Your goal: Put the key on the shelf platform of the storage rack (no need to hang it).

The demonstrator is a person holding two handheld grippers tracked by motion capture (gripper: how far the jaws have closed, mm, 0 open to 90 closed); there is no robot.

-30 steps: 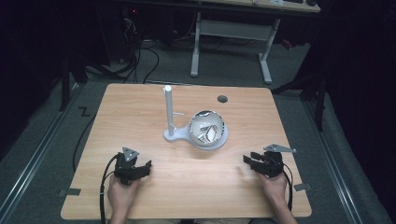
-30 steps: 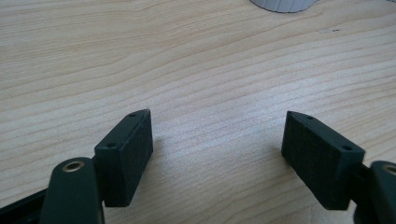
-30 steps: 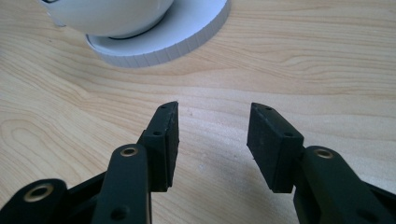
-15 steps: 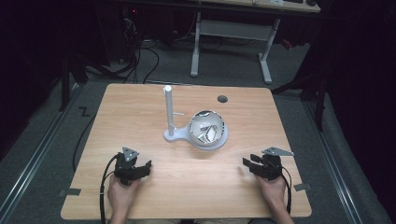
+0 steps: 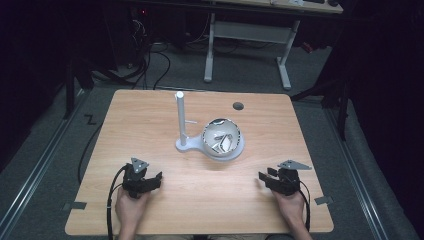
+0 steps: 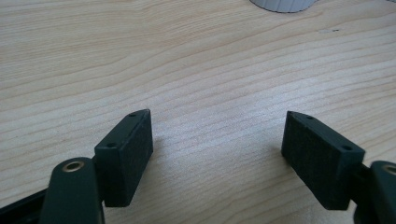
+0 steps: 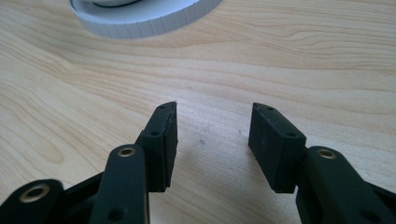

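The left gripper (image 5: 152, 178) is held low over the near left part of the wooden table (image 5: 150, 135), with a hand (image 5: 131, 209) closed round its body and a black cable (image 5: 111, 200) trailing back toward the table's near edge. In the left gripper view its jaws are seen standing wide apart, and nothing but bare wood grain lies between the two black pads (image 6: 135, 154). The right gripper (image 5: 265, 177) is held in the other hand (image 5: 291, 206) over the near right part of the table, well apart from the left one. Its jaws are parted too, somewhat less widely, and have just been opening a little; nothing is gripped, and only table surface is seen in the gap in the right gripper view. Both grippers are pointed inward and away from the person, toward the middle of the table. There a white bowl (image 5: 223, 139) is set, and several pale pieces, too small to be identified, are seen inside it. Its ribbed white rim is caught at the top edge of the right gripper view, ahead of the jaws and untouched by them. Just beside the bowl, on its left, a white stand (image 5: 181, 120) is placed, with a round base touching or nearly touching the bowl and an upright post. Farther back, a small dark round hole (image 5: 238, 106) is seen in the tabletop. Beyond the table, a white frame (image 5: 247, 37) is seen on the dim floor.
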